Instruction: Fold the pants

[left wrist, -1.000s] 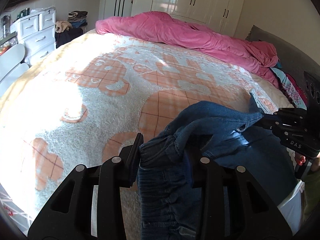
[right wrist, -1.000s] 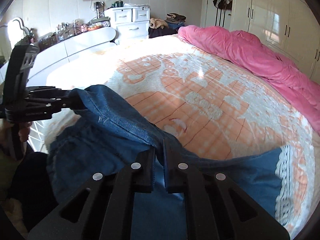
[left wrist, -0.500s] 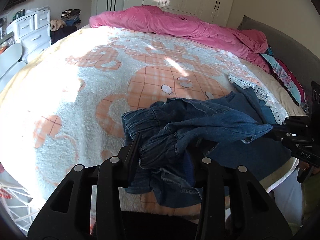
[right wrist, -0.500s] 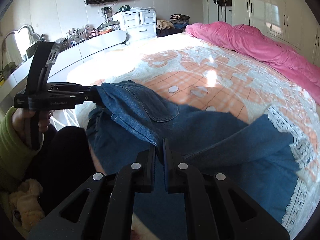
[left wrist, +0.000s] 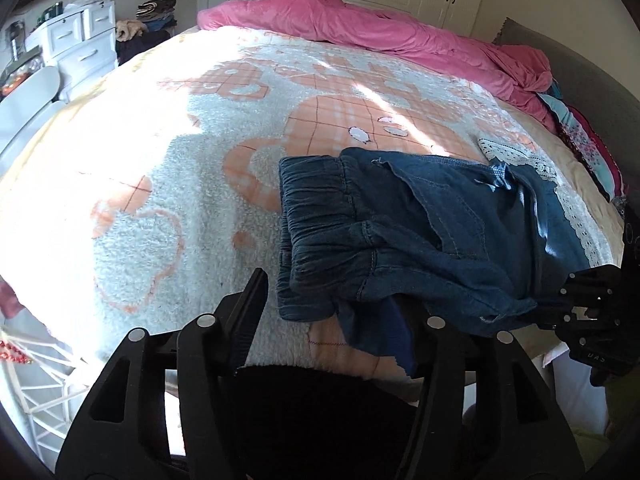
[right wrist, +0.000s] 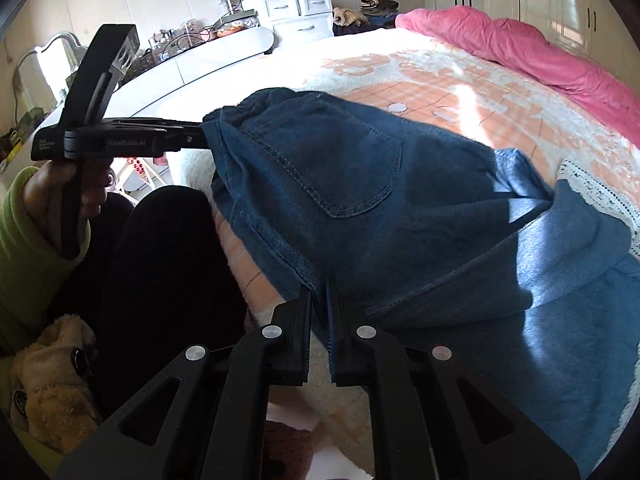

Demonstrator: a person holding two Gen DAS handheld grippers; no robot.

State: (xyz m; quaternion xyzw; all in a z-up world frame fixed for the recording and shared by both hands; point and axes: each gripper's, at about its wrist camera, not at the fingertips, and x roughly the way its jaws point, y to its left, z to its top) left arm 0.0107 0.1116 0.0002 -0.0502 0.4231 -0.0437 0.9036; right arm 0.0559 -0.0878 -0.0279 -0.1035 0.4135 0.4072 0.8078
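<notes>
On my left, the left claw (left wrist: 336, 304) has its jaws opening, and they now stand well apart where a second ago they were pinched on the gathered waistband. The pants (left wrist: 420, 232) have dropped out of that grip: the waistband lies bunched on the fleece blanket (left wrist: 160, 184) near the front edge of the bed, with a loose flap of denim trailing between the fingers but not pressed by either pad. I read this as the left end of a fold being set down, so that side is released.

Moving right, the right claw (right wrist: 320, 292) is clamped tight on a seam edge of the pants (right wrist: 340, 184), jaws together with the cloth nipped between them. Both claws have come lower and nearer the bed's edge than a second ago, and the denim now rests on the blanket instead of hanging.

The left wrist view shows the elastic waistband and its crumpled lie, which the right view hides. The right wrist view alone shows the back pocket, the person's hand (right wrist: 60, 188) on the left handle, and the lace-trimmed cloth (right wrist: 596, 196) beside the far leg.
</notes>
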